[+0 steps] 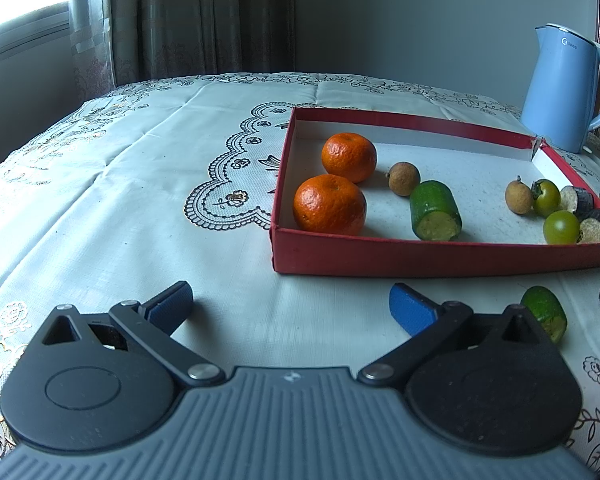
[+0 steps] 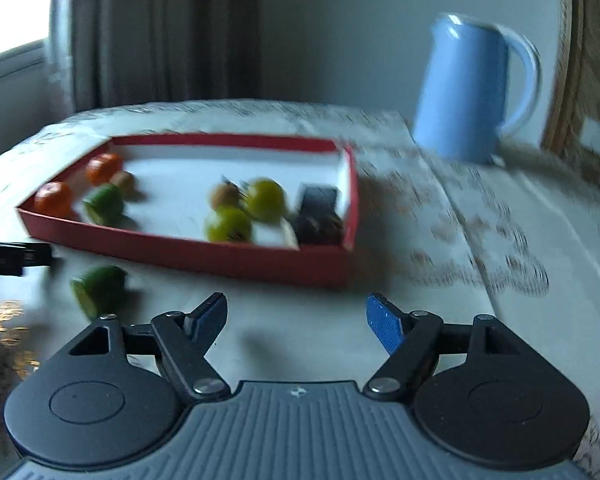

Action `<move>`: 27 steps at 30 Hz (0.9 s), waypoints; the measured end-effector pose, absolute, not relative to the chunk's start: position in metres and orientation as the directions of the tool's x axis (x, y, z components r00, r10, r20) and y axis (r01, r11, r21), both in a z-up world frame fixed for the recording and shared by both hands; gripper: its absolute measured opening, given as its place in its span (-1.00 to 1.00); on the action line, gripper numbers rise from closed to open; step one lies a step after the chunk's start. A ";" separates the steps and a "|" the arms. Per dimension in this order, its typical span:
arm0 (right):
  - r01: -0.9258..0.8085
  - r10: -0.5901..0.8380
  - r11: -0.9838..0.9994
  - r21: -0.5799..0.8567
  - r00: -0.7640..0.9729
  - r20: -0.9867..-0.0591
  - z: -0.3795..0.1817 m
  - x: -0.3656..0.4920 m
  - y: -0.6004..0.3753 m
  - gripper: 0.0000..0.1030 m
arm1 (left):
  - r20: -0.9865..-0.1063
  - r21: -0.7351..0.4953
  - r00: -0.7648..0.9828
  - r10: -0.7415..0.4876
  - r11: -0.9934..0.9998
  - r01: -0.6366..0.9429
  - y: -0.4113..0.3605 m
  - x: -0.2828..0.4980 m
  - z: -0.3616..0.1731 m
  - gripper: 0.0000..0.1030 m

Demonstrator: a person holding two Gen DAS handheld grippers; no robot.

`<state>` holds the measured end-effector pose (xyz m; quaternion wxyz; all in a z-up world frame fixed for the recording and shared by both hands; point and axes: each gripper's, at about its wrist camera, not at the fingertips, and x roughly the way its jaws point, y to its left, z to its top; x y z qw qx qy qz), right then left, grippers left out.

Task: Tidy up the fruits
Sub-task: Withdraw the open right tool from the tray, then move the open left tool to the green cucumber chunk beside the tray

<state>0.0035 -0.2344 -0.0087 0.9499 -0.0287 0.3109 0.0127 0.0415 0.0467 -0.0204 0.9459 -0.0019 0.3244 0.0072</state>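
A red box (image 1: 420,254) sits on the table and holds two oranges (image 1: 329,204), two brown longans (image 1: 404,178), a green cucumber piece (image 1: 434,210), two green tomatoes (image 1: 561,227) and dark eggplant pieces (image 1: 592,226). A second cucumber piece (image 1: 544,312) lies on the cloth in front of the box, just right of my left gripper (image 1: 290,306), which is open and empty. My right gripper (image 2: 296,320) is open and empty before the box (image 2: 188,254); the loose cucumber piece (image 2: 98,290) lies to its left. The right wrist view is blurred.
A light blue kettle (image 1: 566,88) stands behind the box at the right, and it also shows in the right wrist view (image 2: 464,92). A patterned white tablecloth (image 1: 120,184) covers the table. Curtains and a window are at the back left.
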 end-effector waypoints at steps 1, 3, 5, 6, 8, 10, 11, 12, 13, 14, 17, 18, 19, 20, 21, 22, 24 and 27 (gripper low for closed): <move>-0.032 0.003 0.999 -0.037 0.794 -0.608 -0.012 0.007 -0.238 0.56 | -0.614 0.001 0.790 0.012 1.000 -0.015 0.047 0.042 -0.020 1.00; -0.013 0.002 1.000 -0.015 0.797 -0.604 -0.014 0.008 -0.244 0.57 | -0.613 0.001 0.790 0.012 1.000 -0.015 0.047 0.042 -0.020 1.00; -0.011 -0.008 1.000 -0.027 0.799 -0.601 -0.016 0.009 -0.243 0.63 | -0.613 0.001 0.790 0.012 1.000 -0.015 0.047 0.042 -0.021 1.00; -0.010 -0.015 0.999 -0.038 0.802 -0.597 -0.016 0.009 -0.242 0.67 | -0.613 0.001 0.790 0.012 1.000 -0.015 0.047 0.042 -0.020 1.00; -0.002 -0.027 0.999 -0.049 0.804 -0.593 -0.017 0.009 -0.241 0.76 | -0.613 0.001 0.790 0.012 1.000 -0.015 0.047 0.042 -0.021 1.00; 0.000 -0.019 0.999 -0.032 0.796 -0.604 -0.018 0.011 -0.244 0.91 | -0.613 0.001 0.790 0.012 1.000 -0.015 0.047 0.042 -0.021 1.00; 0.005 -0.015 1.000 -0.018 0.792 -0.610 -0.018 0.012 -0.247 0.94 | -0.613 0.001 0.790 0.012 1.000 -0.015 0.047 0.042 -0.021 1.00; 0.005 -0.006 1.000 -0.003 0.789 -0.614 -0.019 0.013 -0.249 0.97 | -0.613 0.001 0.790 0.012 1.000 -0.015 0.047 0.042 -0.021 1.00; 0.002 -0.001 1.000 0.000 0.788 -0.615 -0.019 0.013 -0.249 0.97 | -0.613 0.001 0.790 0.012 1.000 -0.015 0.047 0.042 -0.021 1.00; 0.002 -0.006 1.000 -0.007 0.788 -0.616 -0.019 0.013 -0.248 0.98 | -0.613 0.001 0.790 0.012 1.000 -0.015 0.047 0.042 -0.021 1.00; 0.005 -0.010 1.000 -0.010 0.787 -0.617 -0.019 0.013 -0.248 1.00 | -0.613 0.001 0.790 0.012 1.000 -0.015 0.047 0.042 -0.021 1.00; 0.005 -0.010 1.000 -0.010 0.787 -0.617 -0.019 0.013 -0.248 1.00 | -0.613 0.001 0.790 0.012 1.000 -0.015 0.047 0.042 -0.021 1.00; 0.005 -0.010 1.000 -0.010 0.787 -0.617 -0.019 0.013 -0.248 1.00 | -0.613 0.001 0.790 0.012 1.000 -0.015 0.047 0.042 -0.021 1.00; 0.005 -0.010 1.000 -0.010 0.787 -0.617 -0.019 0.013 -0.248 1.00 | -0.613 0.001 0.790 0.012 1.000 -0.015 0.047 0.042 -0.021 1.00; 0.005 -0.010 1.000 -0.010 0.787 -0.617 -0.019 0.013 -0.248 1.00 | -0.613 0.001 0.790 0.012 1.000 -0.015 0.047 0.042 -0.021 1.00; 0.005 -0.010 1.000 -0.010 0.787 -0.617 -0.019 0.013 -0.248 1.00 | -0.613 0.001 0.790 0.012 1.000 -0.015 0.047 0.042 -0.021 1.00; 0.005 -0.010 1.000 -0.010 0.787 -0.617 -0.019 0.013 -0.248 1.00 | -0.613 0.000 0.790 0.012 1.000 -0.015 0.047 0.042 -0.021 1.00; 0.005 -0.010 1.000 -0.010 0.786 -0.618 -0.019 0.013 -0.248 1.00 | -0.615 -0.003 0.789 0.003 1.000 -0.006 0.046 0.040 -0.020 1.00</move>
